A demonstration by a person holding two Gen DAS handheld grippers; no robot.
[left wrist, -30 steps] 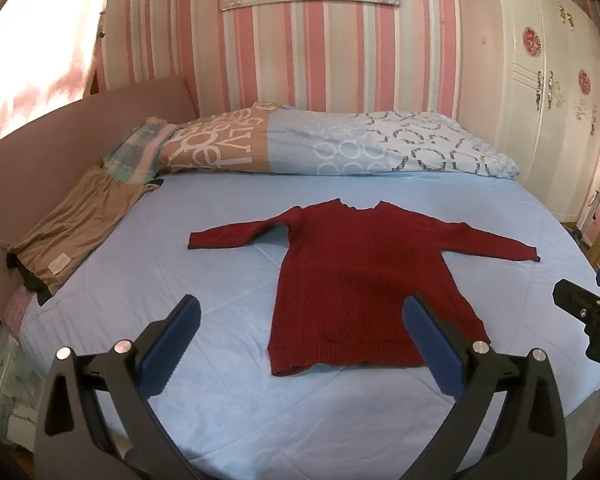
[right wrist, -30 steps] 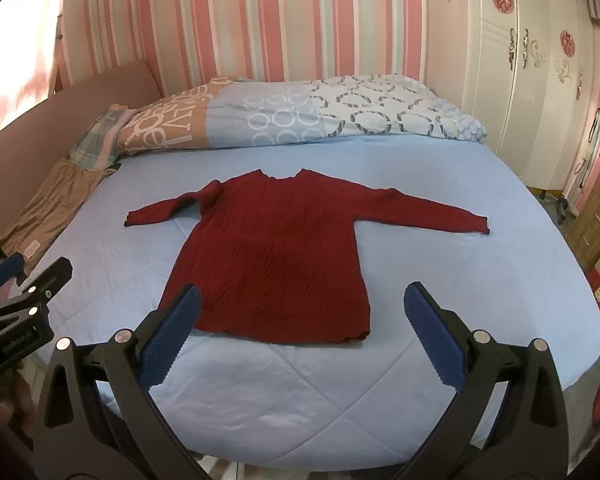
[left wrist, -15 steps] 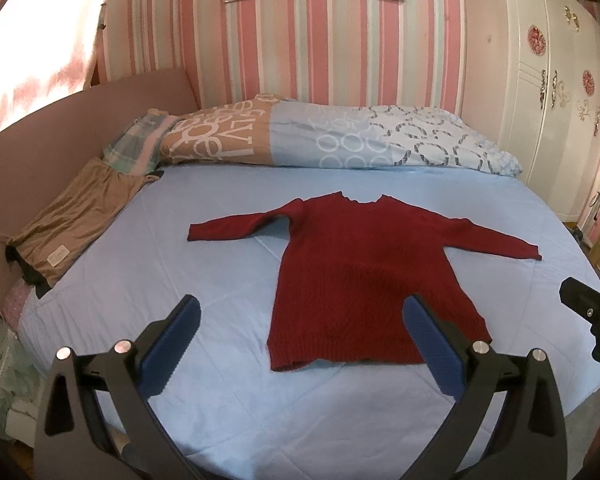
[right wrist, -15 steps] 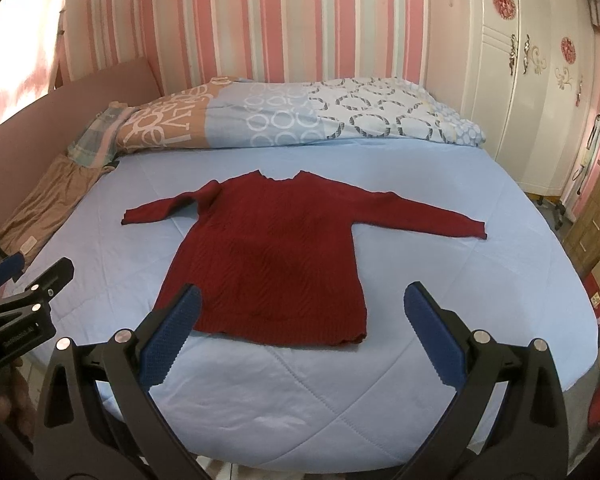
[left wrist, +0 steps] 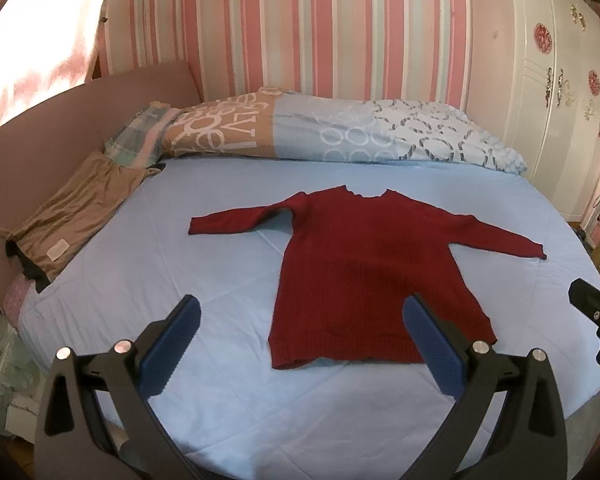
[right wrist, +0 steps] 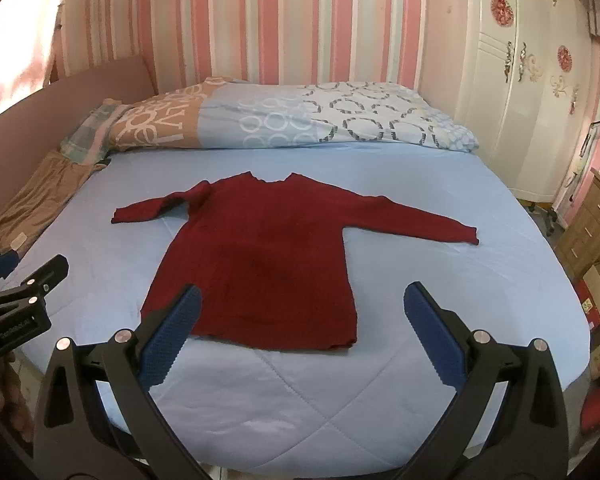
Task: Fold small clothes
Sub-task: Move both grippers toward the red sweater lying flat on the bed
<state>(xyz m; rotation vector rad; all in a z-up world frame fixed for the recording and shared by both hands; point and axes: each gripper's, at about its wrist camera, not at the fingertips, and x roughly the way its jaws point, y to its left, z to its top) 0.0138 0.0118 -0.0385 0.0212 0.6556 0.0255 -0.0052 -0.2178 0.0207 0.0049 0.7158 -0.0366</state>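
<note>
Both grippers ease back a touch, so the red sweater (left wrist: 374, 276) now sits slightly farther ahead of the wide-open, empty fingers (left wrist: 171, 344) of the left gripper (left wrist: 300, 344) and right gripper (right wrist: 300, 338) (folding not begun). It lies flat on the bed (right wrist: 480, 280), sleeves spread.

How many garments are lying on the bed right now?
2: a red sweater spread flat mid-bed, and a tan garment at the left edge beside the headboard. More may be hidden under the folded duvet.
</note>
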